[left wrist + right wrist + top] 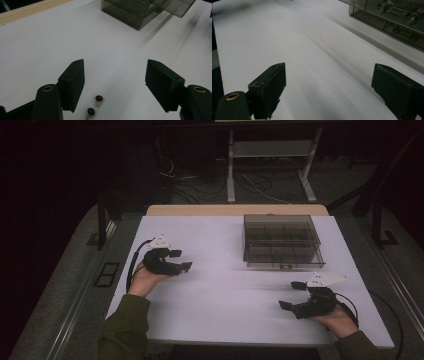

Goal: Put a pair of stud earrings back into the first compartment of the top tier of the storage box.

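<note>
— So, where are my left tongs?

— Spread apart over the white table, nothing clamped. Two small dark red beads on thin pins lie just inside the left jaw, untouched.

— And my right tongs?

— Wide apart too, clamping nothing, bare table between the jaws. The smoky clear compartment box sits ahead of them, off to the right.

box: top and right cut off by the left gripper view's edge | box contents: blurred behind tinted walls, kind unclear | two red beads: tiny, lower one's metal end cut by the bottom edge, what they are can't be told | left gripper: base cut off below
</note>
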